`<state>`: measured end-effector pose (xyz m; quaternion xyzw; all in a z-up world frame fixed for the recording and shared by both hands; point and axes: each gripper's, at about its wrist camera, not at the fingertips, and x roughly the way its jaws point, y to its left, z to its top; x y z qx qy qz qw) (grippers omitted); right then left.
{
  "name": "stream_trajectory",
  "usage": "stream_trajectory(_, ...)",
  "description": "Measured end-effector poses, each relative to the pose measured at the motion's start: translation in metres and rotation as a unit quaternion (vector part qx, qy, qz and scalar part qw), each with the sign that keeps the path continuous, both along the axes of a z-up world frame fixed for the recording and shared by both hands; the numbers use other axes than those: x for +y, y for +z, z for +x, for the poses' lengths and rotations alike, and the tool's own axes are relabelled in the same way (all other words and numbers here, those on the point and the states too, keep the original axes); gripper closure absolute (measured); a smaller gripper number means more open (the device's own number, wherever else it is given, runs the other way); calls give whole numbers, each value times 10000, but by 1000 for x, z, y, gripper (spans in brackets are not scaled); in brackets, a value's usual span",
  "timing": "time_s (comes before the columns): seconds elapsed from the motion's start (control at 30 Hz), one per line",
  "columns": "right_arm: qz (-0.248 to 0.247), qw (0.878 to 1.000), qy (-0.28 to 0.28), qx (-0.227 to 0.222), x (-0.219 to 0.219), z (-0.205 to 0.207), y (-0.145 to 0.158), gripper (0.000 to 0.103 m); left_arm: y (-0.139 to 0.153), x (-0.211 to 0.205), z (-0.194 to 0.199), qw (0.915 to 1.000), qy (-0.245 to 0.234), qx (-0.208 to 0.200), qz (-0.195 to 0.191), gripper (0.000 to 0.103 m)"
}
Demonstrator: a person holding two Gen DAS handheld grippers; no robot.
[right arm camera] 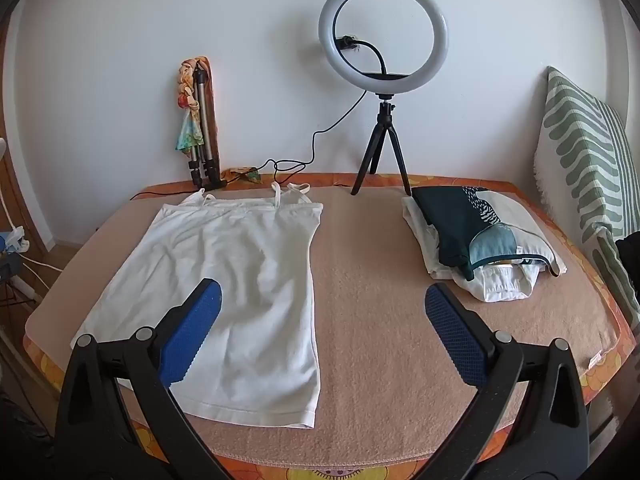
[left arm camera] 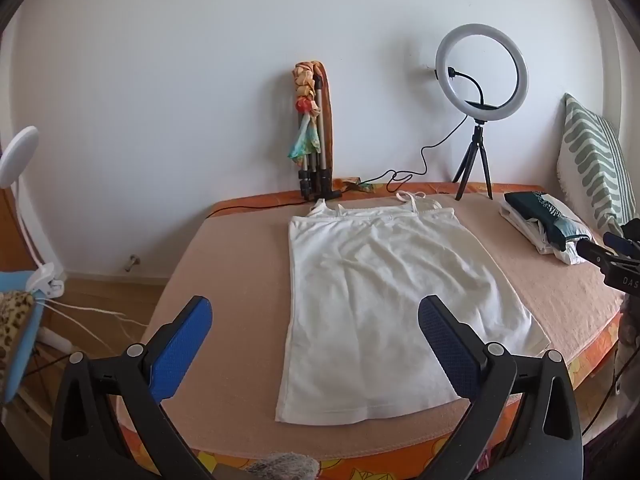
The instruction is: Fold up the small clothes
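Observation:
A white strappy top (left arm camera: 384, 300) lies flat on the peach blanket (left arm camera: 240, 272), straps toward the wall, hem toward me. It also shows in the right wrist view (right arm camera: 236, 280). My left gripper (left arm camera: 316, 320) is open and empty, held above the hem end of the top. My right gripper (right arm camera: 324, 308) is open and empty, above the top's right edge and the bare blanket (right arm camera: 380, 300). The right gripper also shows at the right edge of the left wrist view (left arm camera: 612, 256).
A pile of folded clothes (right arm camera: 480, 236) lies at the right of the bed. A ring light on a tripod (right arm camera: 382, 80) and a folded tripod with a scarf (right arm camera: 198, 128) stand by the wall. A green patterned pillow (right arm camera: 588, 152) leans at far right.

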<state>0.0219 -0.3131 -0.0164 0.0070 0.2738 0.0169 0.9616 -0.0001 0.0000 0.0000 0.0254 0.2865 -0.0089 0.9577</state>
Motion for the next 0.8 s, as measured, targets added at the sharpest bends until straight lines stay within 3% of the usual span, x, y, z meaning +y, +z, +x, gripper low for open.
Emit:
stream_trajectory(0.17,-23,10000,-38,2,2,2,-2,0,2,9,10,9998,-13,102,-162,0)
stream_trajectory(0.3,-32,10000,-64,-48,0,1,0,0,7,15,0,9998,143,-127,-84,0)
stream_trajectory(0.8,-52,10000,-56,-43,2,3,-2,0,4,9,-3,9996,204,-172,4,0)
